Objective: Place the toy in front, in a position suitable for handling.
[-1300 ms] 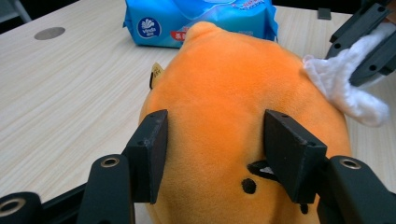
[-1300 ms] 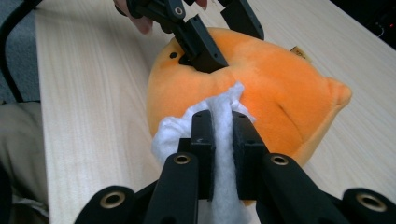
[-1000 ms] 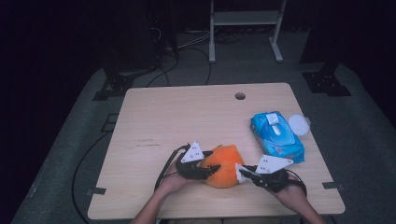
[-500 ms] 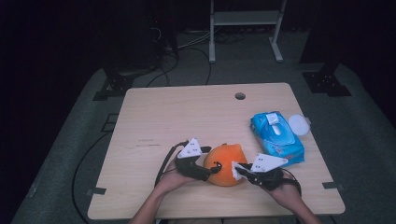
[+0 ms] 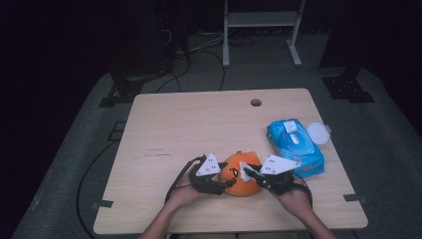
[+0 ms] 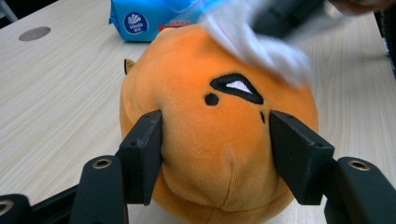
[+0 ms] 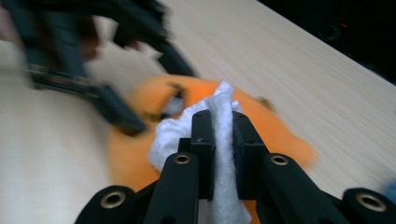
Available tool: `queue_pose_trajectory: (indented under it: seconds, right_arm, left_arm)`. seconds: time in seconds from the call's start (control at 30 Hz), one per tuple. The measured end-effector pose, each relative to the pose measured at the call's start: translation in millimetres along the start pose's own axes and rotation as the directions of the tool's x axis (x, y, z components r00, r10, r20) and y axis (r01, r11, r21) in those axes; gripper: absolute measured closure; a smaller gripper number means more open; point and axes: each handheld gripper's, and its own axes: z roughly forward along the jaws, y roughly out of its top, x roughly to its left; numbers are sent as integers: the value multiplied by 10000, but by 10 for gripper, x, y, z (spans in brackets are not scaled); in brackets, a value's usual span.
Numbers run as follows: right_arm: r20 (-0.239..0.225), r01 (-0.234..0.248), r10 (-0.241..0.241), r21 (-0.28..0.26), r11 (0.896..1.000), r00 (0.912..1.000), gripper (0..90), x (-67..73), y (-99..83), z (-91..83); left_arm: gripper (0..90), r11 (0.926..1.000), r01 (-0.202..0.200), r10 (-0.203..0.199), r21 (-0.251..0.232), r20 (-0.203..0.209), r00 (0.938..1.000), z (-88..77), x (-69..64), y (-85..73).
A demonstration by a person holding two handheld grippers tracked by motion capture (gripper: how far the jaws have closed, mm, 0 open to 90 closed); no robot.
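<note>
Since the earlier frame the left claw (image 6: 212,154) has been reclosing, now clamping the orange plush (image 6: 219,140) on the tabletop (image 5: 199,124) — the right claw (image 7: 223,140), shut on a white wipe (image 7: 219,116), is mid-wiping, with more plush left.

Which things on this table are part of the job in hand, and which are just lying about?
In use:
round orange plush toy, left tool gripping it
white wipe, clamped in right tool, against the toy

Lying about:
blue pack of wet wipes
round white lid
</note>
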Motion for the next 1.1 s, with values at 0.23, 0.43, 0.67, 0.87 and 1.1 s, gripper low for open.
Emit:
queue_pose_trajectory:
  seconds: [0.23,0.43,0.67,0.87,1.1]
  right_arm:
    - [661,-688,671,240,9973,9956,808,-201,-185,-109]
    - [-947,139,-169,-330,9994,9954,805,145,79,8]
    - [230,-357,353,140,9993,9991,805,-196,-76,-40]
    - [127,-163,161,153,9998,9998,807,-95,-94,-58]
    - [-157,305,-307,-110,9995,9994,805,33,-27,-72]
  left_arm:
    - [337,9993,311,-309,-182,151,9994,17,-3,27]
    - [377,9978,-669,668,14,436,9968,40,-131,58]
    - [386,9989,-410,395,233,616,9973,5,-69,13]
    - [133,9963,854,-855,45,509,9950,-20,27,144]
    - [302,9973,731,-732,70,310,9968,-11,15,52]
